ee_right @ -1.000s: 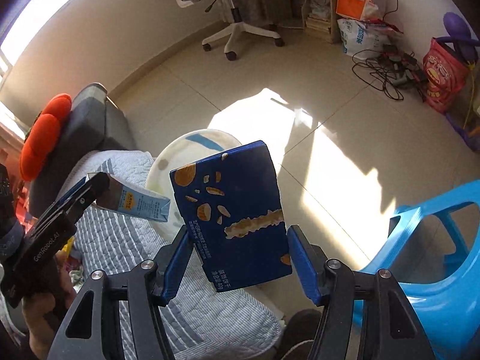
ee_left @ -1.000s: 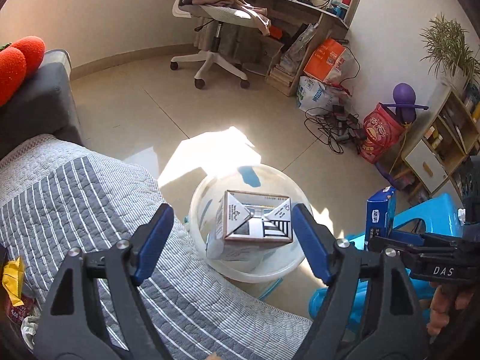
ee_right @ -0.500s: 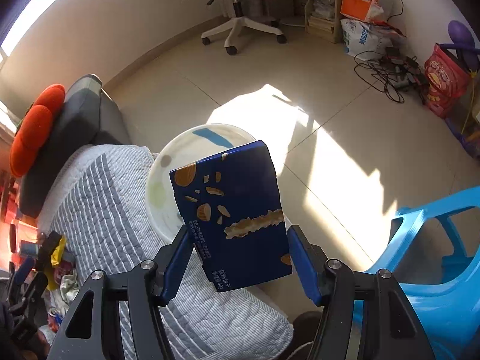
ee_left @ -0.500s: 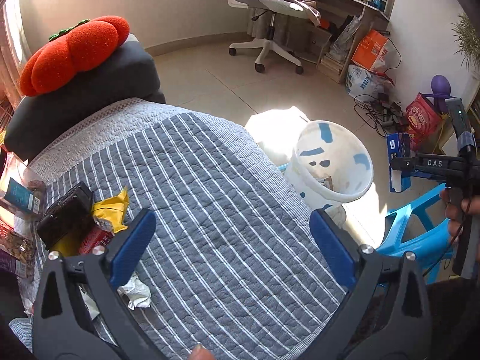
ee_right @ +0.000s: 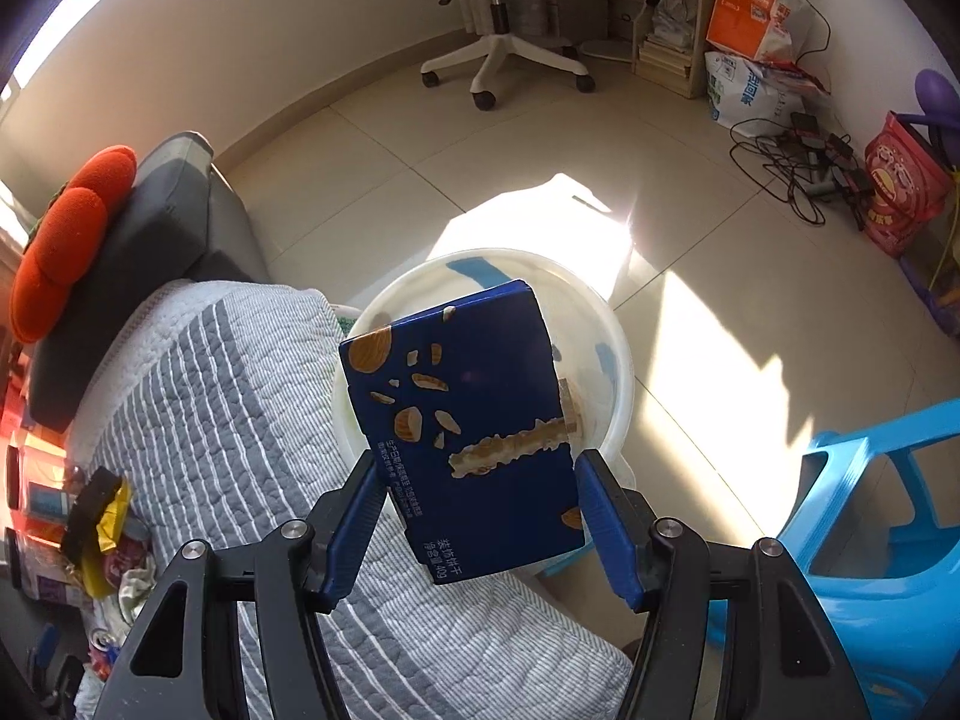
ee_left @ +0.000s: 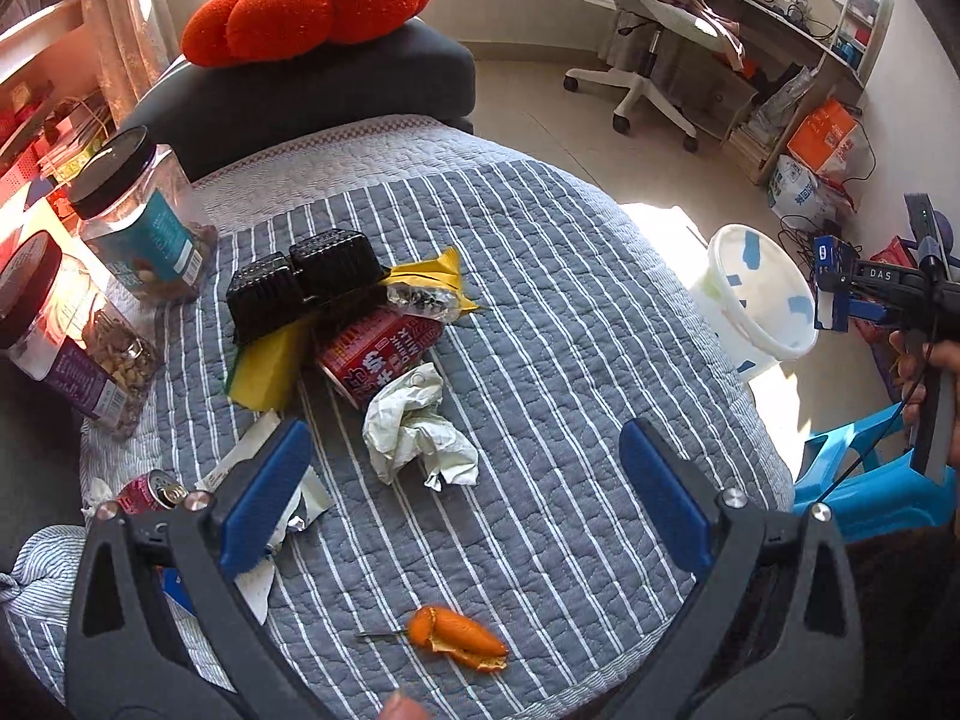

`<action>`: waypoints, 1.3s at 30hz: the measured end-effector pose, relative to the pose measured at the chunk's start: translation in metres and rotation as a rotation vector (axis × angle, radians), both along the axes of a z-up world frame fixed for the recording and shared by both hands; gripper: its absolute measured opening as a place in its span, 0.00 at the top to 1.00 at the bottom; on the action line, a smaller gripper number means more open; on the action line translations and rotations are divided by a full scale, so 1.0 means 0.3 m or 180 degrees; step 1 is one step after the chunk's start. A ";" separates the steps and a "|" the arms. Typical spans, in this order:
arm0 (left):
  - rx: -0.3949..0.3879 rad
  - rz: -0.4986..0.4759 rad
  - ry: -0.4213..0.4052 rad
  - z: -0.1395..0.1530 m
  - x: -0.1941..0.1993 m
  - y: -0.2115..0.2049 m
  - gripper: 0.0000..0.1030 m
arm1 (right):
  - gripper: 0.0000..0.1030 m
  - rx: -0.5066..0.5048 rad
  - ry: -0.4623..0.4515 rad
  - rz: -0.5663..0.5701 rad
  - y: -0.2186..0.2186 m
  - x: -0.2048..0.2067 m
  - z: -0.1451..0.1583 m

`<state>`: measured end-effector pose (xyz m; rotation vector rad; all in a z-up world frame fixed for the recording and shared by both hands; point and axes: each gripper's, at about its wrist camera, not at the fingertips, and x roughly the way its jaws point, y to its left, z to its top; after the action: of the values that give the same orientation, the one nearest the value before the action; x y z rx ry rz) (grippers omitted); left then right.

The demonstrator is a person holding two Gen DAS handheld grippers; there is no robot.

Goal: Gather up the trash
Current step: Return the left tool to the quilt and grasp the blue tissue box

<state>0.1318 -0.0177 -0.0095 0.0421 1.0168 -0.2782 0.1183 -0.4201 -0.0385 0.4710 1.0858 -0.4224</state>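
Right wrist view: your blue box point(ee_right: 468, 426) hangs over the white bucket point(ee_right: 618, 372).
Your right gripper point(ee_right: 477, 516) squeezes the box tight; let go next. Your left gripper point(ee_left: 462, 504) is wide open and holds nothing, above crumpled paper point(ee_left: 414, 426) mid-bed.

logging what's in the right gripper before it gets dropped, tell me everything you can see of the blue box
The blue box is a flat, dark blue cardboard snack carton printed with biscuit pieces and small white text near its lower edge. It looks intact and closed. The right gripper has its jaws shut on the box's lower sides, holding it tilted above the open white bucket. Nothing else touches it.
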 end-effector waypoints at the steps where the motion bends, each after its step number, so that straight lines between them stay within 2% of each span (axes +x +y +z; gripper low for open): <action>1: -0.0009 0.0039 0.0010 -0.002 -0.005 0.020 0.01 | 0.36 -0.0012 -0.0006 0.0004 0.007 0.006 0.001; 12: -0.0041 0.0293 0.0007 -0.007 -0.053 0.202 0.01 | 0.35 -0.0127 -0.0045 -0.0077 0.041 0.055 -0.005; 15: -0.0051 0.0376 -0.0021 -0.003 -0.067 0.246 0.01 | 0.20 -0.0150 -0.0067 -0.0140 0.036 0.058 -0.002; 20: -0.0092 0.0514 -0.0014 -0.001 -0.074 0.313 0.01 | 0.18 -0.0171 -0.0046 -0.0153 0.057 0.050 0.010; 31: -0.0038 0.0641 0.0111 -0.033 -0.080 0.399 0.01 | 0.16 -0.0159 0.0045 0.0344 0.236 0.027 0.024; 34: 0.0083 0.0580 0.0174 -0.061 -0.075 0.403 0.01 | 0.16 -0.0113 0.0081 0.0489 0.284 0.024 0.015; 39: 0.0309 0.0259 0.0394 -0.134 -0.074 0.403 0.01 | 0.15 0.0044 0.0165 0.0731 0.370 0.019 -0.013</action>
<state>0.1096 0.1031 -0.0496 0.0720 1.1517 -0.1585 0.1239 -0.3090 -0.0424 0.3439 1.1788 -0.2258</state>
